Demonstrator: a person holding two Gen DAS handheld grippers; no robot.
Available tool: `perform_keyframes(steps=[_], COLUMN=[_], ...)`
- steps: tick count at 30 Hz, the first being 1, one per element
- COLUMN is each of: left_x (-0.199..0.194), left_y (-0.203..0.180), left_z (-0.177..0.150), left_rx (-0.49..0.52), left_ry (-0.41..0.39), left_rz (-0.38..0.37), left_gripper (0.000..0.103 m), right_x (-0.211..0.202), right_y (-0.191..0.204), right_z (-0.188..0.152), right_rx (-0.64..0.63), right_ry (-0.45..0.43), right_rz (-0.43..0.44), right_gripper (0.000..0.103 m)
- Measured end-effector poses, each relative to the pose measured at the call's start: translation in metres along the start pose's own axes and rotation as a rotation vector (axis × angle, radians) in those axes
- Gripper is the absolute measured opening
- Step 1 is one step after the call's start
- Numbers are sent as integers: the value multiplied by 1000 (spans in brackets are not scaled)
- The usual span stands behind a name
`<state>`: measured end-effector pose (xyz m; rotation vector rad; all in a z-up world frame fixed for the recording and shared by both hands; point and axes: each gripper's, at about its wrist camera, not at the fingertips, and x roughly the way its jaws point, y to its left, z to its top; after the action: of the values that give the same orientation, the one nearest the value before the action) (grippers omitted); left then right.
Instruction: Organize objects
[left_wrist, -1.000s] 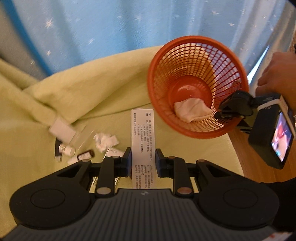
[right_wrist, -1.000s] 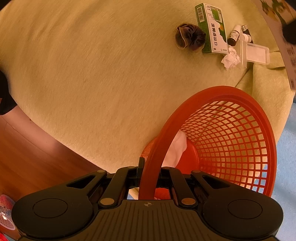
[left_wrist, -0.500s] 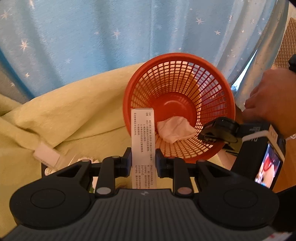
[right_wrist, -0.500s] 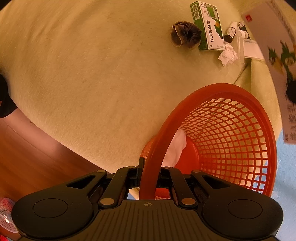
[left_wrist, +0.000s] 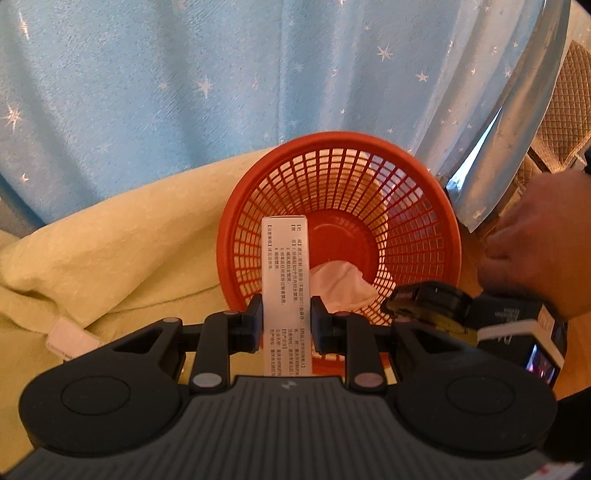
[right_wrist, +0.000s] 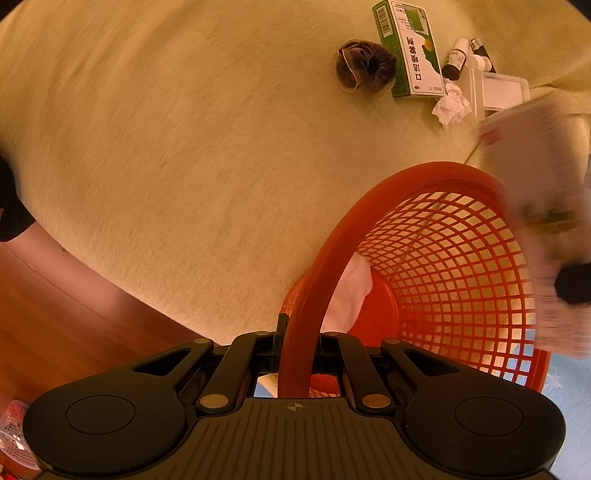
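Observation:
My left gripper (left_wrist: 286, 317) is shut on a white printed box (left_wrist: 284, 266), held upright over the near rim of the orange mesh basket (left_wrist: 413, 206). A crumpled white tissue (left_wrist: 341, 282) lies in the basket's bottom. My right gripper (right_wrist: 297, 345) is shut on the basket's rim (right_wrist: 317, 280), and its black body and a hand (left_wrist: 532, 251) show at the right of the left wrist view. In the right wrist view the white box (right_wrist: 539, 206) appears blurred over the basket's far side.
On the yellow-green cloth (right_wrist: 184, 147) lie a green medicine box (right_wrist: 410, 48), a brown crumpled thing (right_wrist: 364, 68), small bottles (right_wrist: 456, 59), a white tissue (right_wrist: 452, 105) and a clear plastic case (right_wrist: 498, 90). A blue starred curtain (left_wrist: 221, 81) hangs behind. Wooden floor (right_wrist: 55, 306) borders the cloth.
My left gripper has carried the white box toward the basket until the box stands over its rim. The right gripper has kept still on the rim.

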<state>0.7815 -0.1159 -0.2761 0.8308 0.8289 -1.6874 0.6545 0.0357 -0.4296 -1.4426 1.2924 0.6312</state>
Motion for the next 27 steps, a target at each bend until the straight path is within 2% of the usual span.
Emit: perform_keyframes(steps=[1, 2, 4, 8, 12, 27], left_x=[1, 2, 3, -4, -13, -15], left_y=[0, 0, 0, 6, 20, 80], left_z=[1, 3, 4, -2, -18, -109], left_rx=[-6, -15, -22, -55, -83, -221], left_ry=[-11, -25, -40, -54, -34, 91], left_rz=[-6, -6, -4, 7, 40, 188], left_gripper=[21, 29, 35, 35, 35, 36], right_x=[0, 0, 0, -1, -1, -2], right_y=[0, 0, 0, -1, -1, -4], right_z=[0, 0, 0, 0, 0, 1], right_rx=[0, 0, 5, 9, 6, 7], right_ry=[0, 0, -1, -1, 0, 1], right_rz=[0, 0, 3, 5, 5, 12], right_gripper=[2, 2, 2, 2, 2, 2])
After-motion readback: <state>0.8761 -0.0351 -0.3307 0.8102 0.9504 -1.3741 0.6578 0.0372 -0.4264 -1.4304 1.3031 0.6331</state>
